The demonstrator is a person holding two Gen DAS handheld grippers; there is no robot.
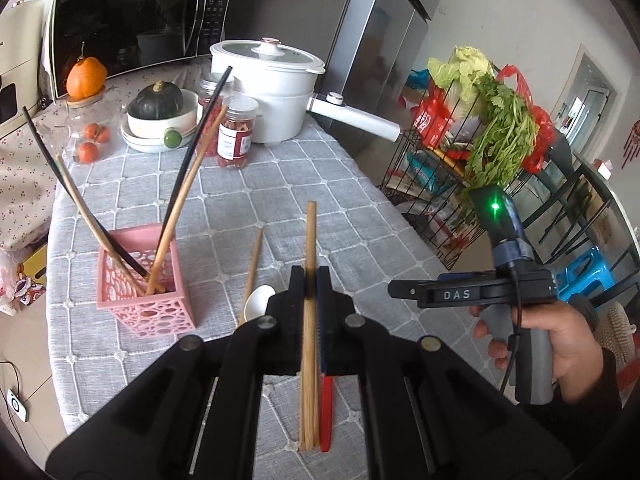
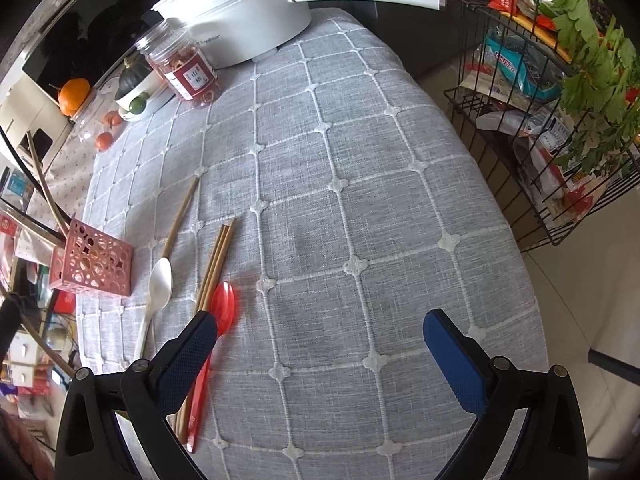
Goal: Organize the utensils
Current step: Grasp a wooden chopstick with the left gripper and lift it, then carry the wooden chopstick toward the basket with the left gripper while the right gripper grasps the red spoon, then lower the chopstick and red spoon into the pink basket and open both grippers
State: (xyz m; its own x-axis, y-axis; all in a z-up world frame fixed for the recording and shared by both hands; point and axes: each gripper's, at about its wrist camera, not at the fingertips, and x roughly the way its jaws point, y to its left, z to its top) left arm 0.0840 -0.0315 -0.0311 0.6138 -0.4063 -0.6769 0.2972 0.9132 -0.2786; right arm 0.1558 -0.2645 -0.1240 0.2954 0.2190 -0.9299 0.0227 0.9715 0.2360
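While your left claw (image 1: 310,280) clenches the chopsticks (image 1: 310,320) mid-shaft above the bench (image 1: 320,184) | right claw (image 2: 320,344) released, empty | risk: sticks pivot, miss basket (image 1: 144,284), topple it.

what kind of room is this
Most likely a home kitchen or dining corner: a microwave and a white electric pot stand at the back of a cloth-covered table, a wire rack of greens and groceries sits beside it.
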